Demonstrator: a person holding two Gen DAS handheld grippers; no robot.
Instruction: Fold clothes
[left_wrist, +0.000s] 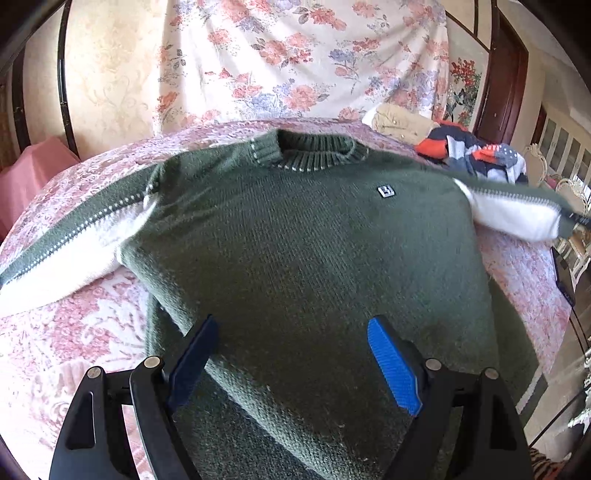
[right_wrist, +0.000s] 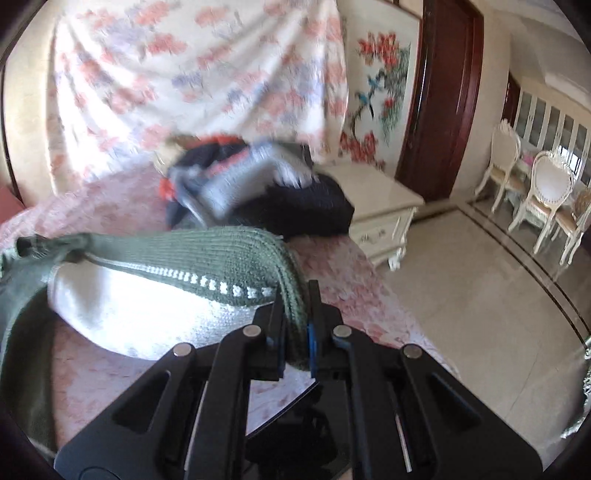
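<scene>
Bedspread (left_wrist: 92, 325) under sweater (left_wrist: 295, 258); right fingers (right_wrist: 275, 325) pinch its cuff (right_wrist: 291, 295) (left spread).

Bed (left_wrist: 92, 332) covered with a pink-and-white floral spread, filling both views.

Green knitted sweater (left_wrist: 303, 251) spread flat on it, front up, collar toward the far edge, small badge on the chest. Left sleeve (left_wrist: 74, 240), green above and white below, stretched out across the spread to the near left edge.

Folded beige garment (left_wrist: 399, 120) at the far right corner of the bed. Just beside it, a loose heap of orange, navy and grey clothes (left_wrist: 476, 155). Seen from the right wrist, a black garment (right_wrist: 310, 206) at the bed's edge, touching that heap.
</scene>
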